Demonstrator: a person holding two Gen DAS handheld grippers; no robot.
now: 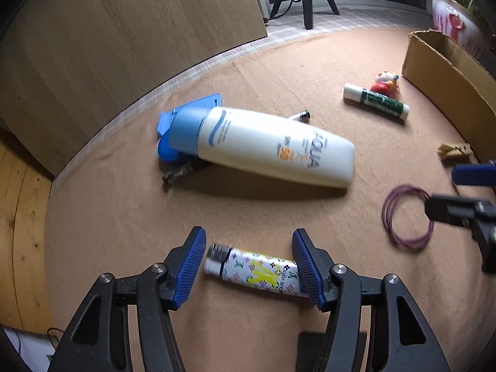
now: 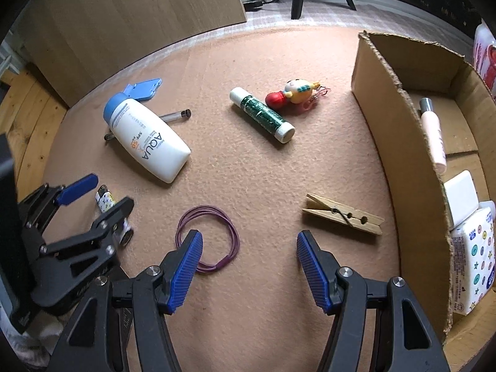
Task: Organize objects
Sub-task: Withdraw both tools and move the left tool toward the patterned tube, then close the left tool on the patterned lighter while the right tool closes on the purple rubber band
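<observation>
Left gripper (image 1: 249, 266) is spread wide w/ a small patterned lighter (image 1: 254, 271) lying crosswise between the blue pads. Right pad looks to be at or touching the lighter's end, left pad has a clear gap by the metal top, so not pinched. Right gripper (image 2: 249, 266) is also spread, nothing between the jaws; its left fingertip sits over the rim of the purple hair ties (image 2: 207, 238), can't tell if it actually touches.

Left wrist cam shows the lighter in full, plus a dark pen-ish thing poking out from under the sunscreen bottle (image 1: 263, 145). Right wrist cam only catches a bit of the lighter behind the left gripper, but it sees into the cardboard box (image 2: 400, 142): pink tube (image 2: 434, 133), white block (image 2: 462, 198), tissue pack (image 2: 472, 260). Also a wooden clothespin (image 2: 342, 214) btw the right gripper and the box wall.

Rest on the tan felt mat (image 2: 248, 161): green glue stick (image 2: 262, 114), little toy figure (image 2: 294, 93) just beside it, blue plastic piece (image 2: 144, 88) by the bottle cap. Box wall stands btw the mat stuff and the box contents.
</observation>
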